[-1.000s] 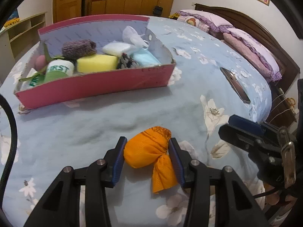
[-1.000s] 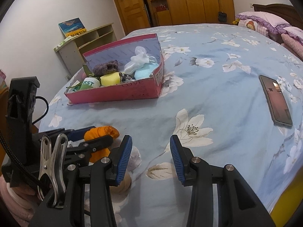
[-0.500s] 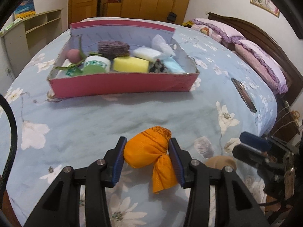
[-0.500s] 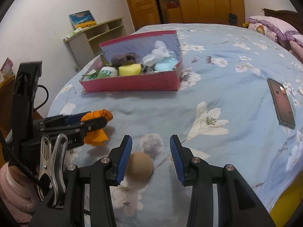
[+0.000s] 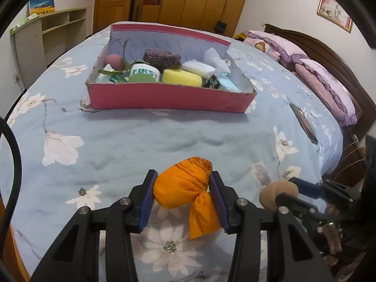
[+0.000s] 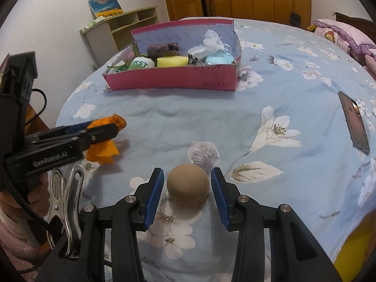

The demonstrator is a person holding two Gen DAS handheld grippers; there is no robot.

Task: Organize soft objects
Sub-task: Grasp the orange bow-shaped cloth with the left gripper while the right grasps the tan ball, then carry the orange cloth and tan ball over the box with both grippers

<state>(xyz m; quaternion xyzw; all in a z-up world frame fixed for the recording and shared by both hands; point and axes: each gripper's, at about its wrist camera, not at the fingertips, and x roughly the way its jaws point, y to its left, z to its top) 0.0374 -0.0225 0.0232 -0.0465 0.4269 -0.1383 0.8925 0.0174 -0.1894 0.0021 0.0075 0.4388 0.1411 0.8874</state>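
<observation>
**Over the near end of the bed: two grippers, two soft objects**

Near the bed's front edge, left gripper [image 5: 183, 196] angles steeply down over the floral bedspread [image 5: 141, 141]. Its blue pads clamp an orange cloth pouch [image 5: 182, 188] on both sides; the pouch's knotted tail hangs below, clear of the cover.

Right gripper [image 6: 187, 193] tilts down likewise, just right of the left one. A tan foam ball [image 6: 188, 185] sits on the bedspread between its fingers, a narrow gap on each side; jaws parted, not pressing.

Farther off, middle of the bed: red cardboard box [image 5: 169, 98] already holding a yellow sponge [image 5: 182, 77], a brown knitted piece [image 5: 162, 58] and other soft things. A phone [image 6: 354, 122] lies far right.
</observation>
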